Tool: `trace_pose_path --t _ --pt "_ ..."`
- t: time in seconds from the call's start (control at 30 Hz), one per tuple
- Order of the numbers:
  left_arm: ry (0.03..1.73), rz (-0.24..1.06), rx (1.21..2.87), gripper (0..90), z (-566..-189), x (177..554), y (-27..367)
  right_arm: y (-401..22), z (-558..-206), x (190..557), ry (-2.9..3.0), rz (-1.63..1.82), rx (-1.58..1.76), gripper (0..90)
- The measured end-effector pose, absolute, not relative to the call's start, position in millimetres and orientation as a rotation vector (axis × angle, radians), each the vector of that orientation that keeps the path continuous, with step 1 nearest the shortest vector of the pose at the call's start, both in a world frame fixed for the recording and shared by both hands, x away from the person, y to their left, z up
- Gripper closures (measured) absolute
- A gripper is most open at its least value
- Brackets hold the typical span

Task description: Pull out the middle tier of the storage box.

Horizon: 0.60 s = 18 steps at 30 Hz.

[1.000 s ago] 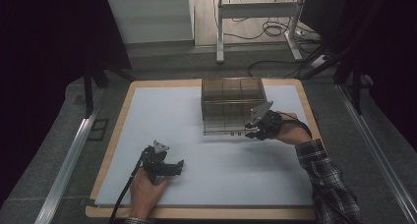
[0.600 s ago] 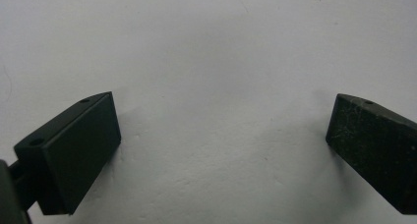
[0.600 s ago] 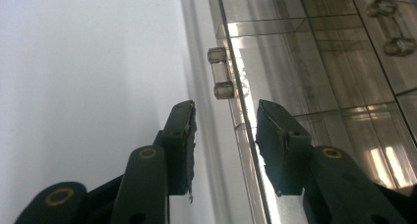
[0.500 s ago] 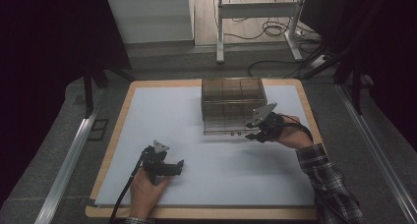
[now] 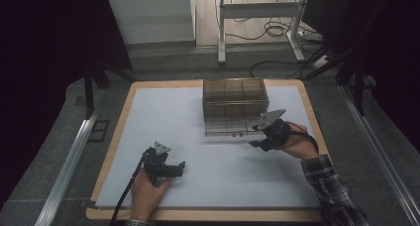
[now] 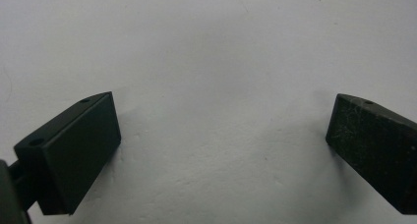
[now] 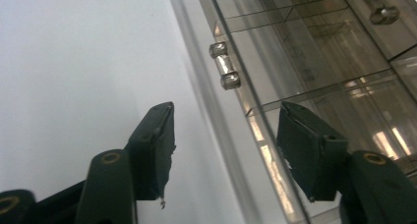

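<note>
We hold the right gripper (image 5: 253, 143) at the front edge of the clear smoky-brown acrylic box with inner compartments (image 5: 235, 98), which stands at the far middle of the white-topped bench (image 5: 163, 117). Its front panel, a clear flap (image 5: 229, 128), lies folded down flat on the bench, and the flap's edge runs up between our right jaws. These jaws have just been opening and stand apart with a gap on either side of the edge, pressing on nothing. A small clear knob handle (image 7: 224, 66) sits on the flap just beyond the jaw tips. Our left gripper (image 5: 181, 164) rests low on the bare bench, well apart from the box, jaws wide open and empty.
</note>
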<state>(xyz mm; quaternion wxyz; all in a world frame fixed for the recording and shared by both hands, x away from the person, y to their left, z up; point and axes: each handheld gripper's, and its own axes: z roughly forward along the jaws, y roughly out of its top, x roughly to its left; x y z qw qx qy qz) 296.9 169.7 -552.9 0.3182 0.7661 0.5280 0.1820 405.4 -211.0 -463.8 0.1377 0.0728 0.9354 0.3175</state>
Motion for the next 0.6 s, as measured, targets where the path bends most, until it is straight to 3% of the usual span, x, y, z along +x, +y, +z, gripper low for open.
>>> trace_pose_path --t 0.27,0.6 --pt "1.390 0.479 2.016 0.0 -552.9 296.9 169.7 -218.0 -466.1 392.5 2.671 0.971 0.304 24.5" --pt "1.389 0.481 2.013 0.0 -553.0 297.1 169.6 -226.5 -468.7 376.1 2.630 1.021 0.398 15.5"
